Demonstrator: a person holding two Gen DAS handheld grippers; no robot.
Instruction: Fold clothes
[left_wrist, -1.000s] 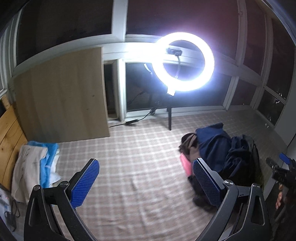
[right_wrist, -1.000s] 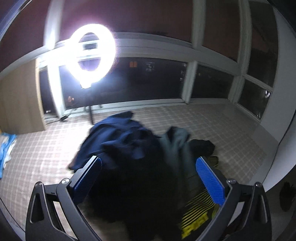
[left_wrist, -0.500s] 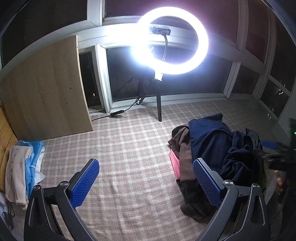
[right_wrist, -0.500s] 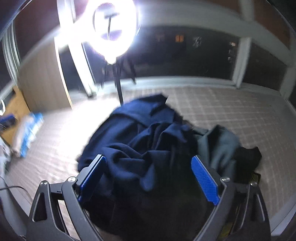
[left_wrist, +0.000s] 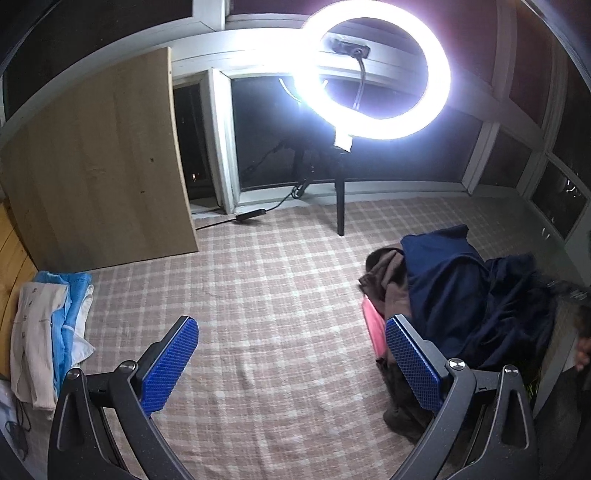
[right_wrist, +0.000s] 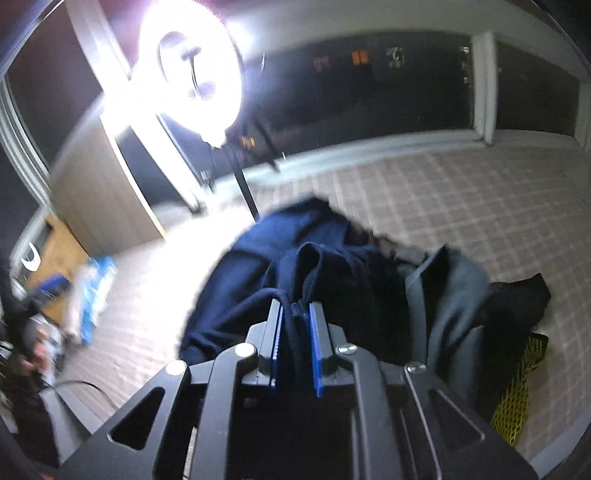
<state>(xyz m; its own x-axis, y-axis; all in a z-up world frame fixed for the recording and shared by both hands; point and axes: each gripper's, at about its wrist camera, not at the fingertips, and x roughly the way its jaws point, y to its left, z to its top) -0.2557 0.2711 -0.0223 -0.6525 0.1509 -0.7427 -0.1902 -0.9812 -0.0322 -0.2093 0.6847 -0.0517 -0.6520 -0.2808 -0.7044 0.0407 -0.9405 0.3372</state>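
On the plaid bed cover's right side, right gripper (right_wrist: 295, 314) pinches a fold of navy garment (right_wrist: 258, 258) atop the clothes pile (left_wrist: 461, 295), left gripper (left_wrist: 291, 347) wide open, empty; thin pinch risks slipping or dragging neighbours.

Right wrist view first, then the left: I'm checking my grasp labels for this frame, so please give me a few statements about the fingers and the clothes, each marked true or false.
1. The right gripper is shut on a fold of the navy garment. True.
2. The left gripper holds the pink item. False: its fingers are spread wide and hold nothing; the pink item lies at the edge of the clothes pile.
3. A light-coloured stack of clothes lies at the left edge of the checked cloth. True.
4. The ring light is switched off. False: it glows brightly.
5. The navy garment is neatly folded. False: it lies crumpled on the pile.
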